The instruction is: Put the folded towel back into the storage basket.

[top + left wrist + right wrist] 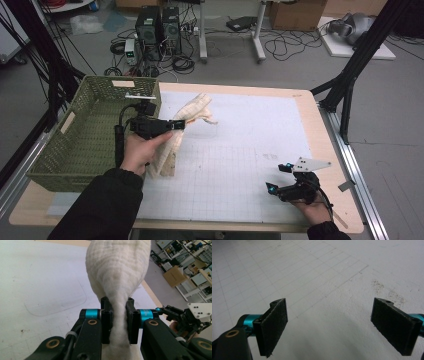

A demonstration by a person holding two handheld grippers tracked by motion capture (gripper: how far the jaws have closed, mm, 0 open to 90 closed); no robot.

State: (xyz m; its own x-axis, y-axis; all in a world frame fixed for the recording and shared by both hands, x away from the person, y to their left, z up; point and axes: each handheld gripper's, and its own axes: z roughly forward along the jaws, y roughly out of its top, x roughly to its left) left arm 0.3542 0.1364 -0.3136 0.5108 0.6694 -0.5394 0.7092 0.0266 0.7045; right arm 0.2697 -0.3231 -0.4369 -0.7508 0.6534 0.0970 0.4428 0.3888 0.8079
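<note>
A cream-white towel [187, 117] hangs lifted over the left part of the white grid mat [240, 165], one end draped near the basket, the other hanging down by my left hand. My left gripper [176, 125] is shut on the bunched cloth. In the left gripper view the towel [117, 272] is pinched between the two black jaws of that gripper [119, 323] and spreads wide beyond them. My right gripper [279, 178] rests low at the front right of the mat, open. In the right gripper view its pads [274, 326] stand wide apart over bare mat, and the gripper [337, 327] holds nothing.
A green woven basket [75, 145] sits at the table's left edge, right beside my left hand. The wooden table rim [327, 145] runs along the right. Beyond the table lie computer towers [157, 27], cables and black frame struts.
</note>
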